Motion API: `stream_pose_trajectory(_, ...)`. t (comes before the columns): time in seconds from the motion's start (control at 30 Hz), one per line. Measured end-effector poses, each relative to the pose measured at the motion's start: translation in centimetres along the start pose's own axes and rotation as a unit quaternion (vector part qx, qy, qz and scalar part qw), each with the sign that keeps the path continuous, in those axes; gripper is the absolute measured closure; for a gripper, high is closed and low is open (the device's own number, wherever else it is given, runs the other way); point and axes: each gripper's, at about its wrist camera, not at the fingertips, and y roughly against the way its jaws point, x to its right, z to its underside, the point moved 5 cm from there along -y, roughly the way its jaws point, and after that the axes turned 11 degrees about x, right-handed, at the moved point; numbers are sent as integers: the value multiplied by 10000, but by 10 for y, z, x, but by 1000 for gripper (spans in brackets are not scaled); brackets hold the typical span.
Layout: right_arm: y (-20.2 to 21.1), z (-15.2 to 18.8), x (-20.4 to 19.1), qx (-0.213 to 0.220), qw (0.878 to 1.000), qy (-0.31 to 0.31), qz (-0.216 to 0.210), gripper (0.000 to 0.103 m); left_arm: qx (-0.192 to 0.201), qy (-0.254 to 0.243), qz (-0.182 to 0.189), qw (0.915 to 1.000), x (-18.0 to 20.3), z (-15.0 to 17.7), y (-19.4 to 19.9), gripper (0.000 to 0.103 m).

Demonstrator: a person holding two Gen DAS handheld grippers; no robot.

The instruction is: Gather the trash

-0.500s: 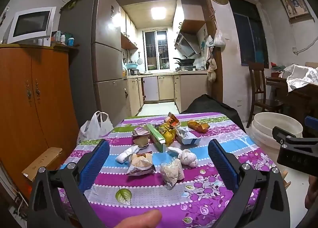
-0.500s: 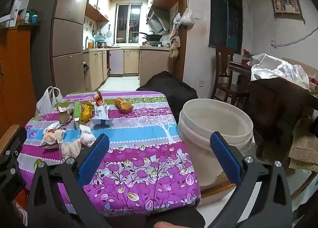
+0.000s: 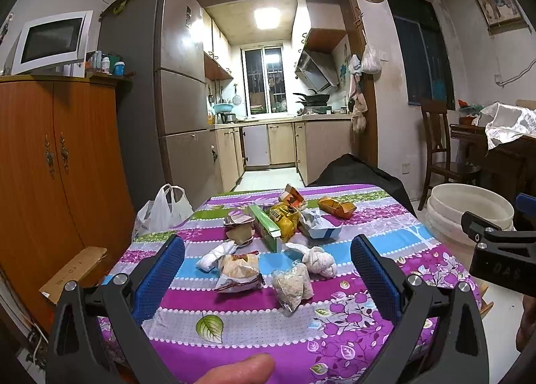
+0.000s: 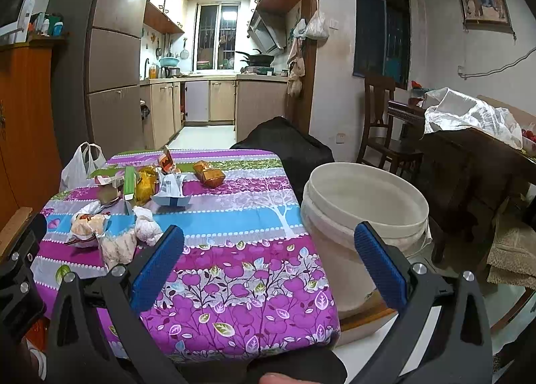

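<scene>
Several pieces of trash lie on a purple flowered tablecloth (image 3: 207, 297): a clear bag of grains (image 3: 293, 285), a bread wrapper (image 3: 239, 268), a white knotted cloth (image 3: 320, 260), a green box (image 3: 264, 228), a yellow snack bag (image 3: 284, 218) and an orange packet (image 3: 336, 206). A white bucket (image 4: 365, 203) stands right of the table. My left gripper (image 3: 268, 270) is open and empty, held above the near trash. My right gripper (image 4: 268, 263) is open and empty over the table's right front corner, beside the bucket.
A white plastic bag (image 3: 164, 210) sits on the floor left of the table, by an orange cabinet (image 3: 57, 176). A black chair back (image 4: 284, 146) stands behind the table. A dark wooden table (image 4: 469, 163) and chair (image 4: 382, 129) stand at the right.
Both grippers have barely moved; the views have shifted only slightly. Nothing has been picked up.
</scene>
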Motion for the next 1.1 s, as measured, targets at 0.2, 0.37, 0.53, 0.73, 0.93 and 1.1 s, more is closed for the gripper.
stream_pose_trajectory(0.2,-3,0,0,-55,10000,8,-15,5,-29,0,-18,10000,2,-1,0,4)
stream_pose_trajectory(0.37,-5,1,0,-95,10000,16,-18,5,-76,-24,-35,10000,2,2,-4,4)
stream_pose_trajectory(0.53,-9,3,-1,-159,9999,13,-12,5,-148,-67,-31,9999,6,5,-9,4)
stream_pose_trajectory(0.73,-16,8,-5,-271,9996,59,-40,5,-268,-75,-53,9996,4,9,-17,4)
stream_pose_trajectory(0.93,-22,12,-10,-360,9993,111,-60,5,-379,-62,-60,9992,3,16,-28,4)
stream_pose_trajectory(1.1,-29,16,-12,-451,9989,124,-62,5,-493,-53,-55,9988,2,22,-39,4)
